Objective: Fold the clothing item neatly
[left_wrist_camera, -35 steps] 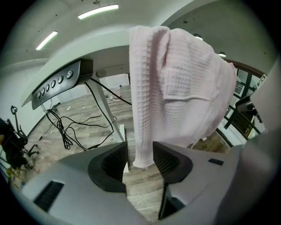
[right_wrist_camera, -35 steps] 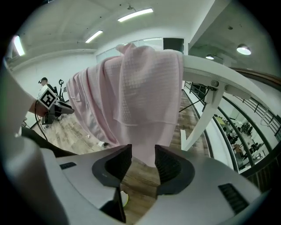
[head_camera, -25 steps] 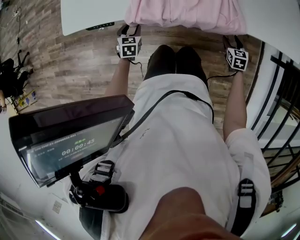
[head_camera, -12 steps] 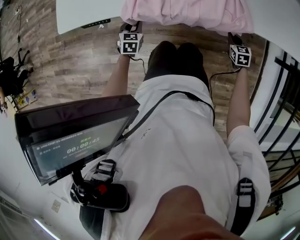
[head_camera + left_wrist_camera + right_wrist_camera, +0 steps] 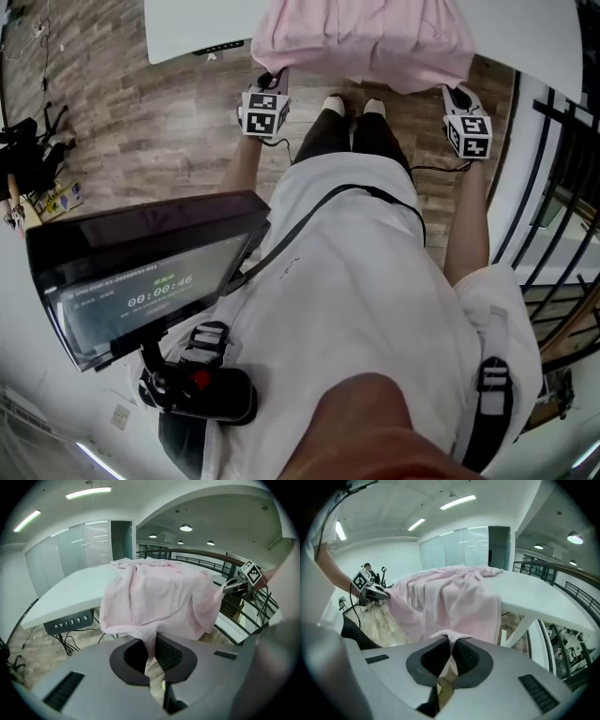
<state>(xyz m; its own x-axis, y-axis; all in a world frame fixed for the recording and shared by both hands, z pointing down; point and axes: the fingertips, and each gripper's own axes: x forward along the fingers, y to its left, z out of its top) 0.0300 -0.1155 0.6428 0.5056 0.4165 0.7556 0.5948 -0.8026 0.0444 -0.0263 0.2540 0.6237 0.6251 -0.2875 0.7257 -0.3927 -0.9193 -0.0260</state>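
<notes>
Item: pale pink, soft, crumpled cloth garment (image 5: 361, 37), heaped on the near edge of the flat white table (image 5: 197, 23), its near part hanging over that edge toward the wooden floor. Left gripper (image 5: 151, 645): jaws had just been closing and were clamped on a narrow fold of the hanging hem at the garment's left corner. Right gripper (image 5: 451, 644): jaws together on a pinched tuft of the same hem at the right corner. Governing relation: the held hem ran left to right between the two grippers, which stood well apart and about level with each other, neither nearer the table than the other. The bulk of the garment lay beyond and above both, farther in on the tabletop. Judgement: the garment's long axis lay across the person, so any next lift or pull would have to go evenly from both corners, either toward the far side or back toward the near side, for the hem to stay straight.
</notes>
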